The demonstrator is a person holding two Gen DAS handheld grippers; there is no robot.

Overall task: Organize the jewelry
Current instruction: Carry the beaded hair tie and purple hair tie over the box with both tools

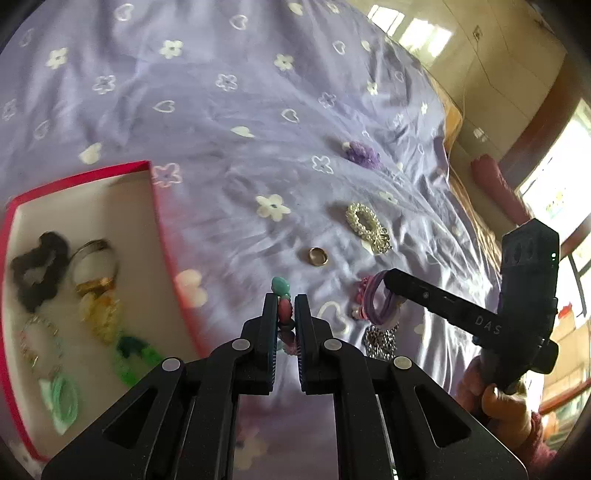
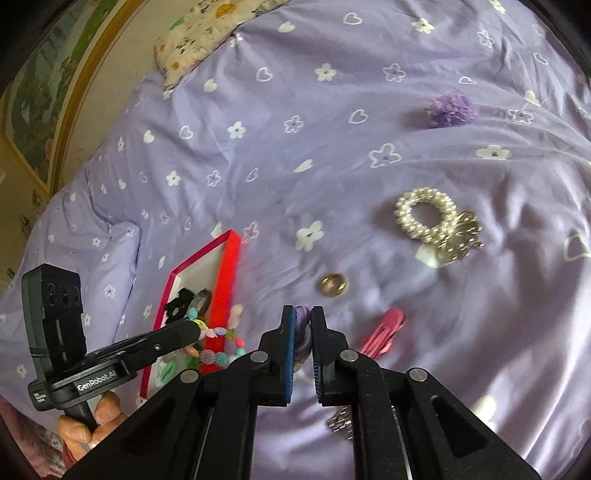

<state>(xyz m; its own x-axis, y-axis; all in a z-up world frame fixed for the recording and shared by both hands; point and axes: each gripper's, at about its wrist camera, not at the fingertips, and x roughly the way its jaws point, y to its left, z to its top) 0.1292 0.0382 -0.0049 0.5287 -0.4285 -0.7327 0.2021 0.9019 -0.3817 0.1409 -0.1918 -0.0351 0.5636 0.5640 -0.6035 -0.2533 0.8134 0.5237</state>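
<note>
A lilac bedsheet [image 2: 258,155] printed with white flowers and hearts covers the bed, creased throughout. A patterned pillow [image 2: 195,40] lies at the upper left of the right wrist view. Bright windows [image 1: 417,31] and beige wall panels [image 1: 509,74] fill the left view's upper right.

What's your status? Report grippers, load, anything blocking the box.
Left gripper shut on beaded bracelet. Right gripper shut on purple hair ties. Red box beside left gripper, path open. Gold ring, pearl scrunchie on bedspread.
</note>
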